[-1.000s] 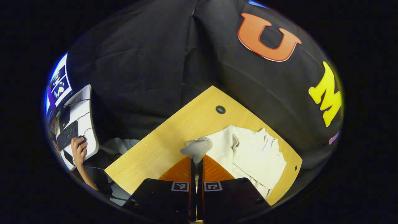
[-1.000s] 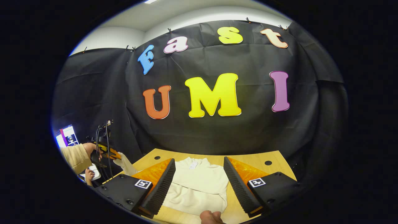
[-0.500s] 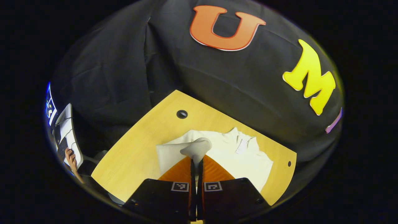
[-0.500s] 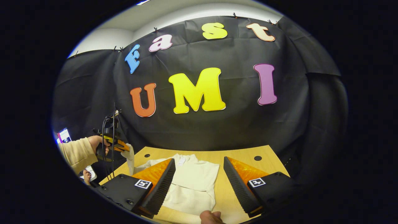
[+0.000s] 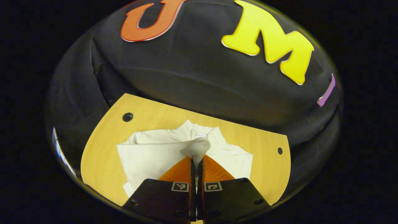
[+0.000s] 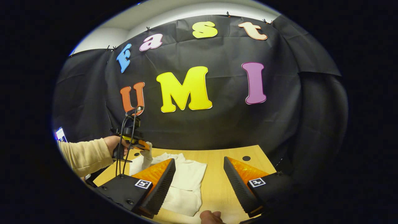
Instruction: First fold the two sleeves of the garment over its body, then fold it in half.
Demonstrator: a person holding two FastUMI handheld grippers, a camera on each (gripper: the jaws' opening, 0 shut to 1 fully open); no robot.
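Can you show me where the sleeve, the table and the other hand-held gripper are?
sleeve [image 5: 197,148]: left gripper view, on its pinched cuff.
table [image 5: 102,149]: left gripper view, on bare wood.
left hand-held gripper [image 6: 143,146]: right gripper view, at its fingertips.

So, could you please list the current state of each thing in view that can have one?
Left gripper: shut on the sleeve cuff, held above the table.
Sleeve cuff: lifted, pinched between the fingers.
Garment: lying on the table, one sleeve raised over its body, not yet folded in half.
Right gripper: open, holding nothing.
Table: garment resting on it.
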